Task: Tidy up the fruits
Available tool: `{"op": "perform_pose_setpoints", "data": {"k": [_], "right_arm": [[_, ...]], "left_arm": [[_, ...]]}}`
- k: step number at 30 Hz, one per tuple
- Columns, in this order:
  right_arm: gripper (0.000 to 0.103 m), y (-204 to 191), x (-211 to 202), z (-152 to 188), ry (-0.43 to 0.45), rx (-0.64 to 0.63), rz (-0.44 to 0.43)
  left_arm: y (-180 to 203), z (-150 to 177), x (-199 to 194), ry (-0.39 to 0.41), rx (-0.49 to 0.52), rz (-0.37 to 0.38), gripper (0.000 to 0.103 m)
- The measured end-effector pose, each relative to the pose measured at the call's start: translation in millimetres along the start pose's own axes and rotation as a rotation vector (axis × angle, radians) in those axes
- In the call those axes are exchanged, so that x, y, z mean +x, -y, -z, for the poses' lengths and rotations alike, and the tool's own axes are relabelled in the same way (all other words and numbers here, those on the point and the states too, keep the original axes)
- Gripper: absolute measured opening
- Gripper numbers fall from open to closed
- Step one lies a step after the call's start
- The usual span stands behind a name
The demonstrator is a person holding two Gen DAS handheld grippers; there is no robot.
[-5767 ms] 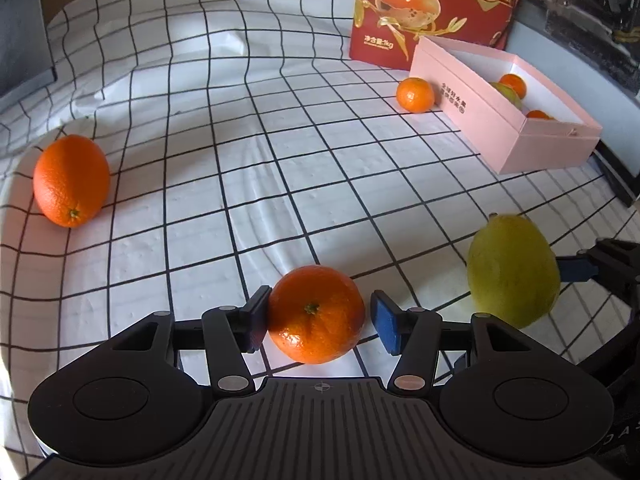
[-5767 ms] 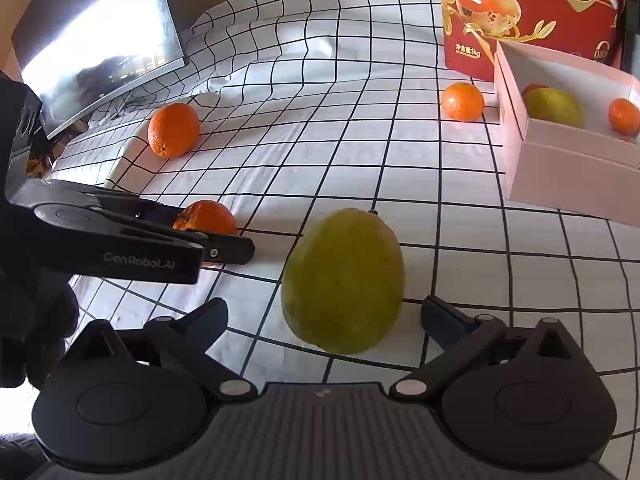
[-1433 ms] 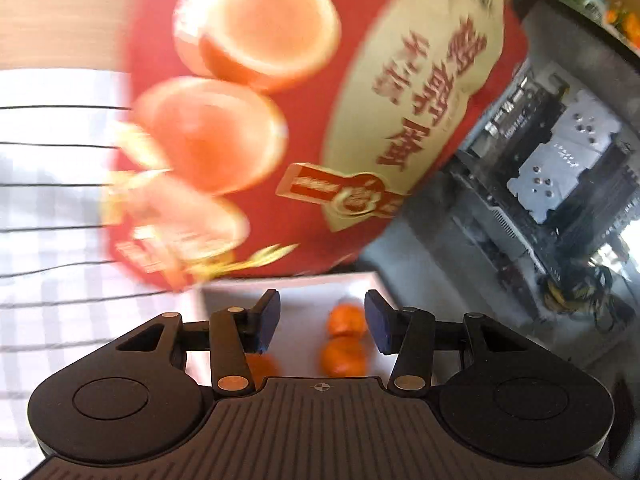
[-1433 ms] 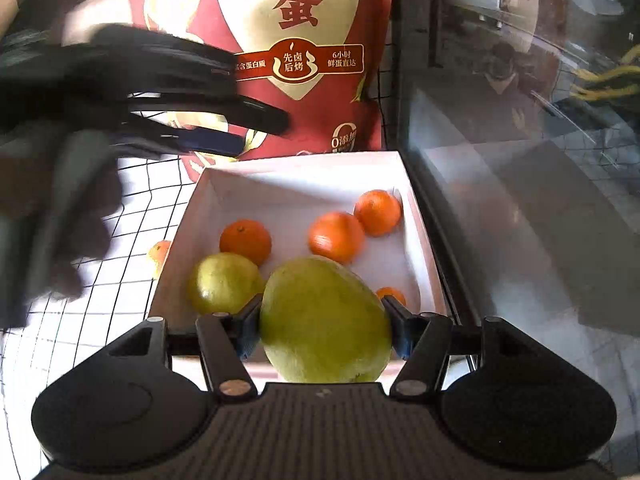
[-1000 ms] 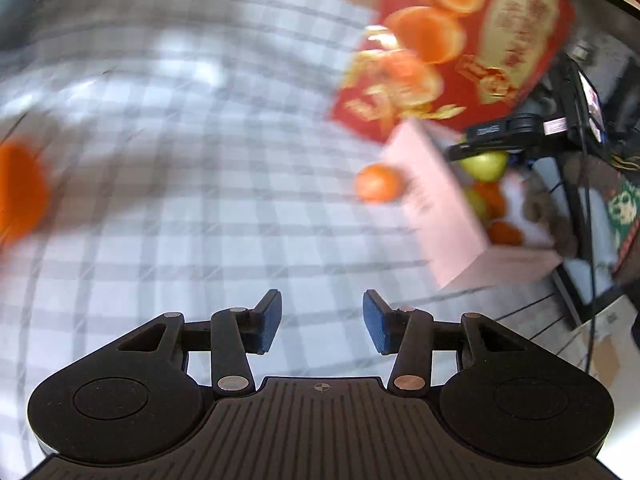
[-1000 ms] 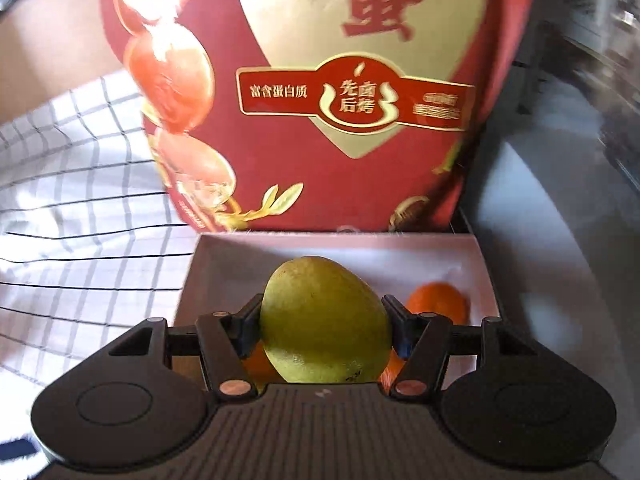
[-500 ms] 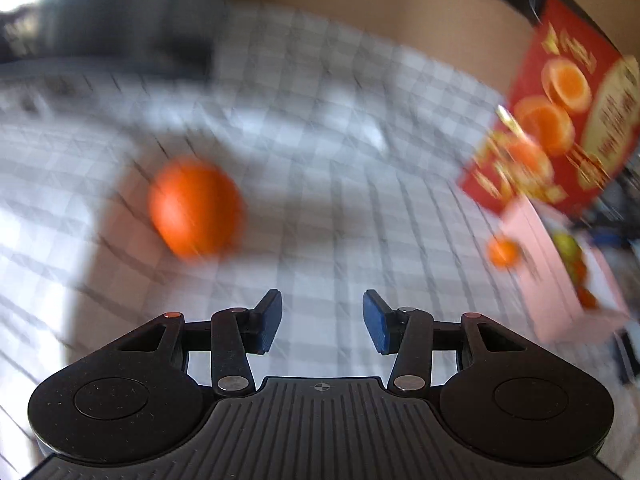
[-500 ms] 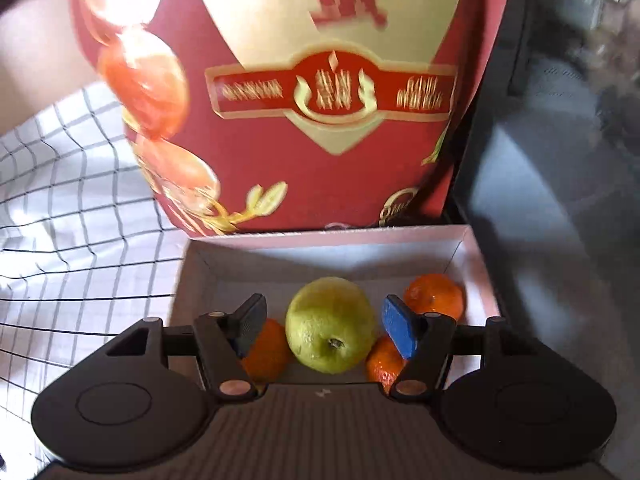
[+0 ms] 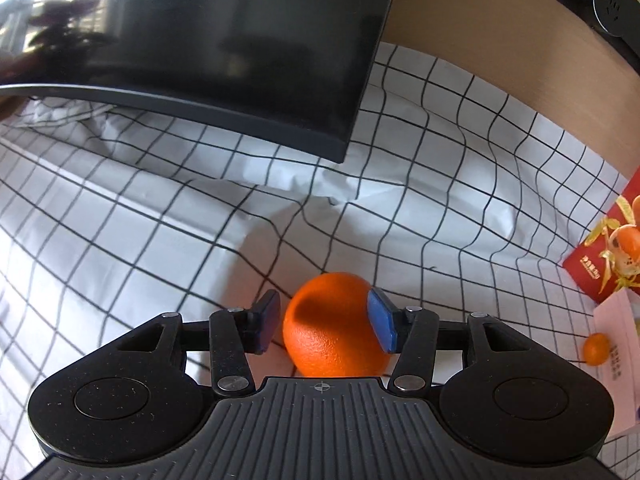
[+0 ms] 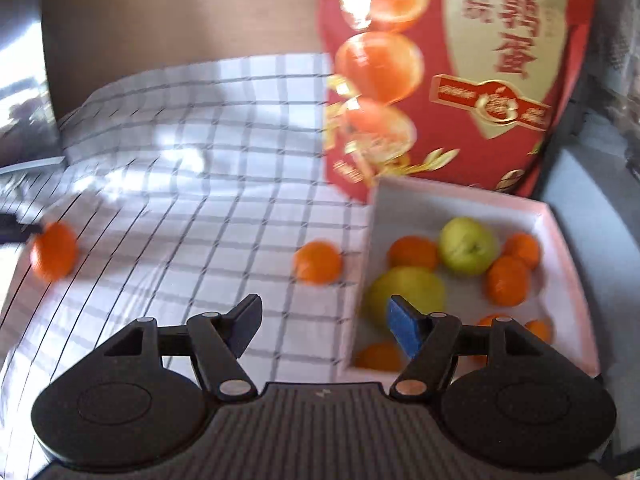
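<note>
Left wrist view: left hand-held gripper (image 9: 325,324) spread wide around a big orange (image 9: 334,326) on the checked cloth (image 9: 160,240); pad at 3 o'clock touching or nearly so, pad at 9 o'clock apart. Judged firm, round, waxy and prone to roll; grip across its widest middle. Monitor (image 9: 200,40) at 12 o'clock.

Right wrist view, blurred: right hand-held gripper (image 10: 324,330) wide, empty. Pink box (image 10: 560,216) at 2 o'clock holds fruit; small orange (image 10: 318,262) just beside it.
</note>
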State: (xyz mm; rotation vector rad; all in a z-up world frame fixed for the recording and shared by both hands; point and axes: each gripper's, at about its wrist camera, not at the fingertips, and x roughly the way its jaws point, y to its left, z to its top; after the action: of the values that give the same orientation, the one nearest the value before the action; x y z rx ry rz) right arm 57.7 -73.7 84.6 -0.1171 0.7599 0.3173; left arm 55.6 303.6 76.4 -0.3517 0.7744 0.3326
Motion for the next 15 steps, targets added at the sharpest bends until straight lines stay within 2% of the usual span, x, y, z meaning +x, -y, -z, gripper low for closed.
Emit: {"op": "perform_pose_setpoints", "data": {"k": [4,8,12,15], "right_arm": [[0.070,-14,-1,6,-0.002,-0.055,0.024],[0.070,-14,4,8,-0.019,-0.049,0.028],[0.073,-22,5,14,-0.026,-0.050,0.032],[0.076,-29,3,19,-0.013,-0.076,0.044]], "left_arm": [[11,4,1,-0.019,0.028,0.044,0.055],[22,9,2,0.023,0.090,0.026,0.055],[17,5,5,0.031,0.065,0.040,0.056],[11,1,10,0.007,0.032,0.068,0.061]]}}
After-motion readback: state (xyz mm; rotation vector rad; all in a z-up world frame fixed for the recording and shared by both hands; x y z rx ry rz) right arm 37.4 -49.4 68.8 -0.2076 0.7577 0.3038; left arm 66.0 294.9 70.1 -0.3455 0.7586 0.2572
